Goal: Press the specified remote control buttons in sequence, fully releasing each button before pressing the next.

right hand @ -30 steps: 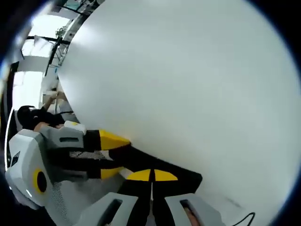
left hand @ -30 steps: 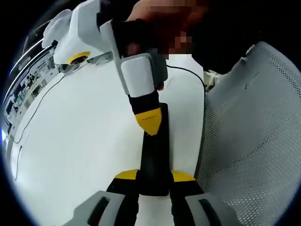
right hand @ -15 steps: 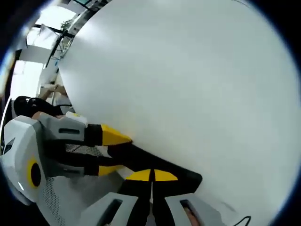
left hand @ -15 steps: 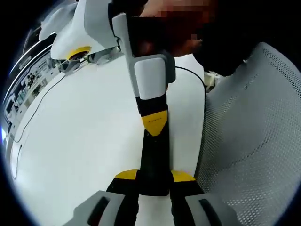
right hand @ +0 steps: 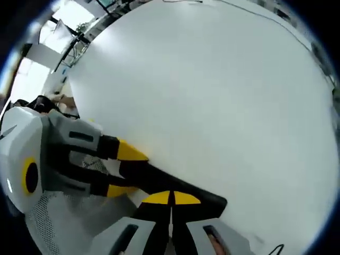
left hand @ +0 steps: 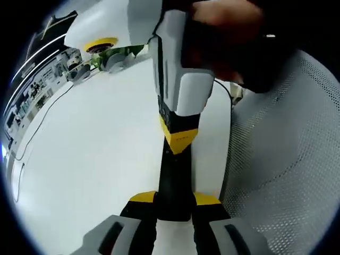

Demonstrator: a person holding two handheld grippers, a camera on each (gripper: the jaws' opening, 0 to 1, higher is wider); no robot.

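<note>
The remote (left hand: 174,180) is clamped at one end between the jaws of the left gripper (left hand: 175,204) and held steady over the white table (left hand: 90,154), so that the closed tips of the right gripper (left hand: 179,139) can be pressed onto its buttons.

Looks like a lab or open-plan technical workroom. A broad, plain white table (left hand: 95,154), bare of household clutter, with a thin black cable (left hand: 40,125) trailing across it toward the far edge. Beyond that edge, rows of crowded shelving or equipment racks (left hand: 32,93) under long strip lights (left hand: 45,42), too small and blurred to read in detail. A grey mesh chair back (left hand: 287,159) pushed up beside the table, of the office kind. In the right gripper view, black metal frames or stands (right hand: 74,37) past the table's (right hand: 212,95) far side, against bright window light. Nothing domestic about the furniture or fittings.
</note>
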